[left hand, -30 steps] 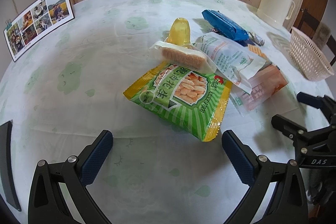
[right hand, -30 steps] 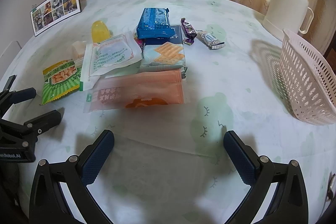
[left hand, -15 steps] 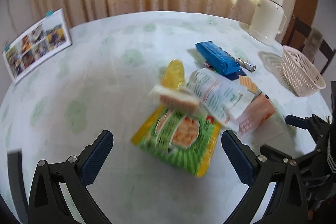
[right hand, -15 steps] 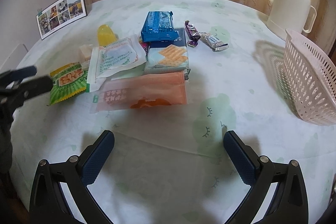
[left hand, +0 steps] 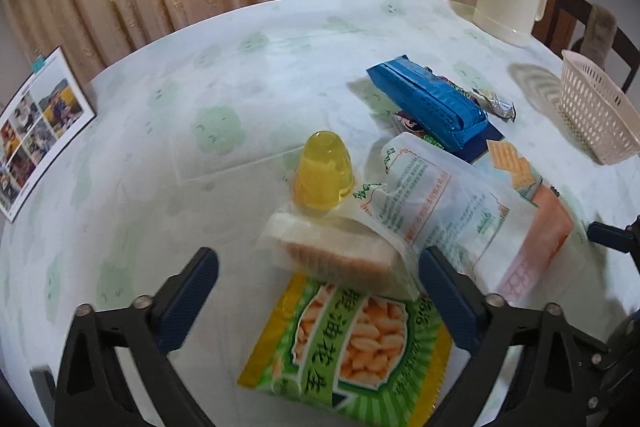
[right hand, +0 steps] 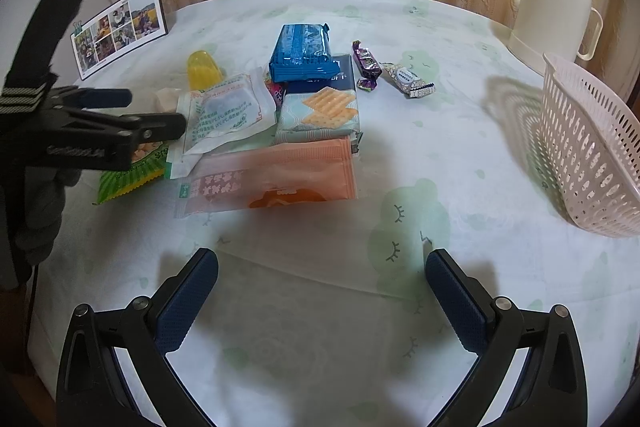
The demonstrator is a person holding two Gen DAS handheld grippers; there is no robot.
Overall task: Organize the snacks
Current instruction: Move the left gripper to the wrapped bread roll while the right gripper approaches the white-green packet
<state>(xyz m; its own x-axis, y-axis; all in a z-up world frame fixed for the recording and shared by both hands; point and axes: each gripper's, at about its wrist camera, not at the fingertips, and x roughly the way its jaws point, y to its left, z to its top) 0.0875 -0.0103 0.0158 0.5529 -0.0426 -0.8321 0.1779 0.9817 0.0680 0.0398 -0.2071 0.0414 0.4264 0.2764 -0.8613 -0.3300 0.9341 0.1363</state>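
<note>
Left gripper: jaws wide but just narrowing, now straddling the clear-wrapped wafer pack, seemingly untouched, atop the green peanut bag; a pickup looks imminent. Right gripper: spread, empty, basket far right.

On the green peanut bag between my left fingers I see large Chinese characters, too blurred and turned for me to read. The white pouch at centre right of my left view carries lines of small red and green print that I cannot make out. On the dark cracker box, centre of my right view, I read only "SOFT". Embossed lettering on my left gripper stays illegible.
</note>
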